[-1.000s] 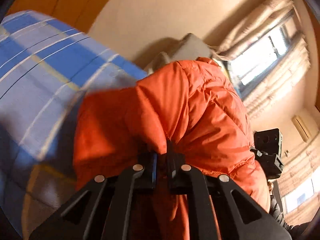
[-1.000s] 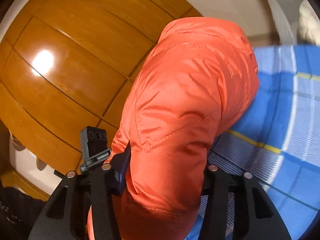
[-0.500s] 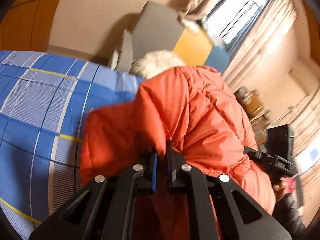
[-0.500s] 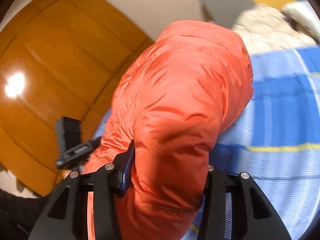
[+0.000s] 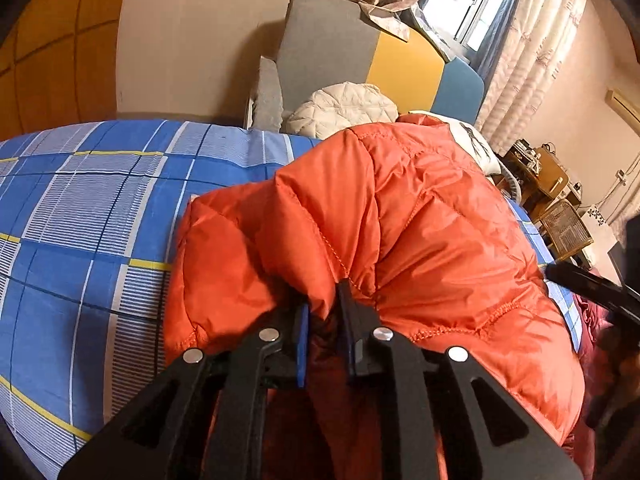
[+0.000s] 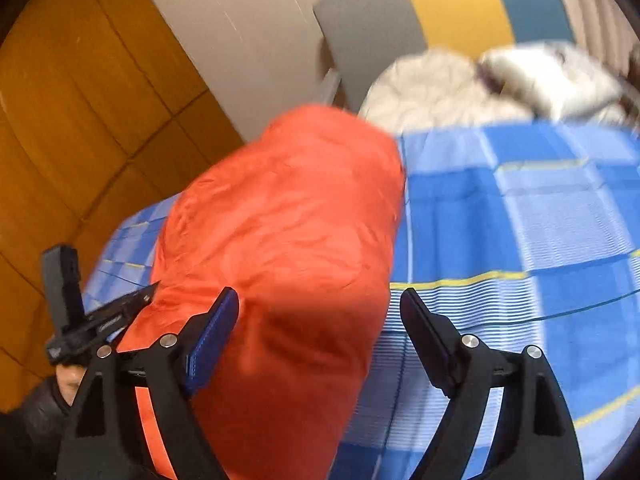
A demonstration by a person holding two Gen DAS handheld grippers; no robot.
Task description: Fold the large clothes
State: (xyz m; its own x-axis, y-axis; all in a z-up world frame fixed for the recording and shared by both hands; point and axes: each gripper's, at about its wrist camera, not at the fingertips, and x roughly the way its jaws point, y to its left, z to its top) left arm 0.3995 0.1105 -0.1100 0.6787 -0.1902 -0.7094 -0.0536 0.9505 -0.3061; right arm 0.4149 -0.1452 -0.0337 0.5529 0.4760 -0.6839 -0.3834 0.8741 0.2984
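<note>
My left gripper (image 5: 323,322) loosens, jaws still pinching the orange down jacket (image 5: 420,232); my right gripper (image 6: 318,320) opens wide, releasing its fold onto the bed (image 6: 520,220).

The orange jacket (image 5: 420,232) bulks up in front of both grippers and fills the middle of the bed (image 5: 80,208). To its left the blue checked sheet lies bare, open room to pass. To its right, in the right wrist view, the sheet is bare too. Beyond the jacket, a white quilted garment (image 5: 344,108) and the headboard (image 5: 332,44) block the far end.
</note>
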